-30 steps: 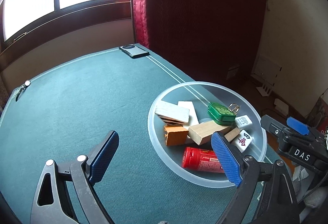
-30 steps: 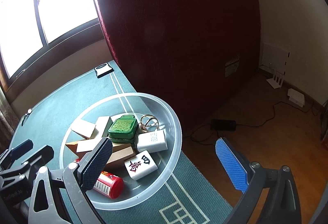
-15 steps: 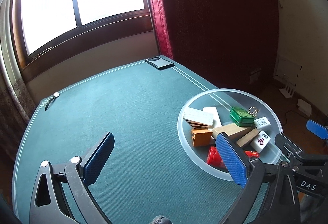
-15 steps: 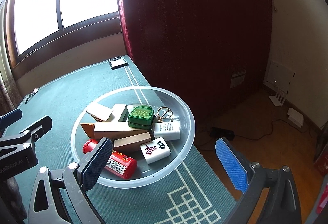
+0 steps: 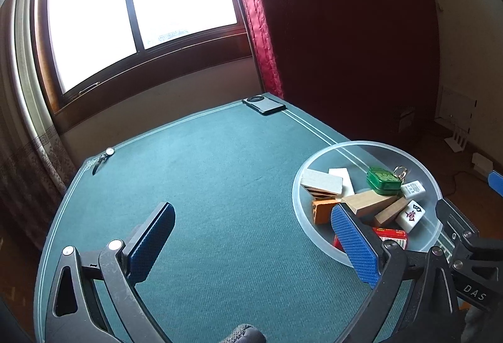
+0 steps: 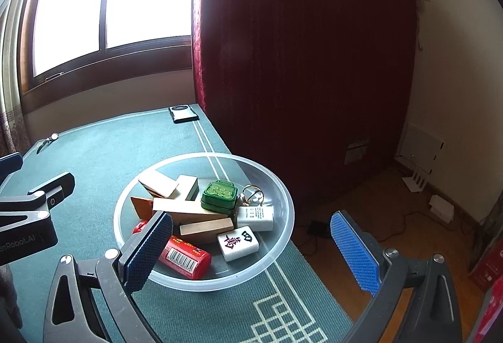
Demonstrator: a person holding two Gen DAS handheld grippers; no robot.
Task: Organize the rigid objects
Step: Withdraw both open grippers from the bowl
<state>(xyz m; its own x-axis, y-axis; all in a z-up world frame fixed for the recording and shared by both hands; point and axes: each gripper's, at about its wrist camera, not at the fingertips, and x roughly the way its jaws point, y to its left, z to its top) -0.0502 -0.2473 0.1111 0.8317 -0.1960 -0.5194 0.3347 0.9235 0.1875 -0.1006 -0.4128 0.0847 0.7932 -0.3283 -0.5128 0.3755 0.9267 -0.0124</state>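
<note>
A clear plastic bowl (image 6: pixel 279 195) (image 5: pixel 421 160) sits near the right edge of the green table. It holds several rigid things: a red canister (image 6: pixel 185 256), wooden blocks (image 6: pixel 188 211), a green tin (image 6: pixel 219 196), mahjong tiles (image 6: pixel 238 242), an orange block (image 5: pixel 321 210) and a key ring (image 6: pixel 253 193). My left gripper (image 5: pixel 251 245) hovers open over bare cloth left of the bowl, with nothing between its fingers. My right gripper (image 6: pixel 251 248) hangs open above the bowl's near right side, also holding nothing.
A dark phone (image 5: pixel 264 105) lies at the table's far corner and a small watch (image 5: pixel 103 156) at the far left edge. The table edge drops to a wooden floor (image 6: pixel 393 217) on the right, with cables. A red curtain (image 6: pixel 298 44) hangs behind.
Both grippers have pulled back and up from the bowl, so it looks smaller and farther. Both stayed open; the bowl's contents have not moved.
</note>
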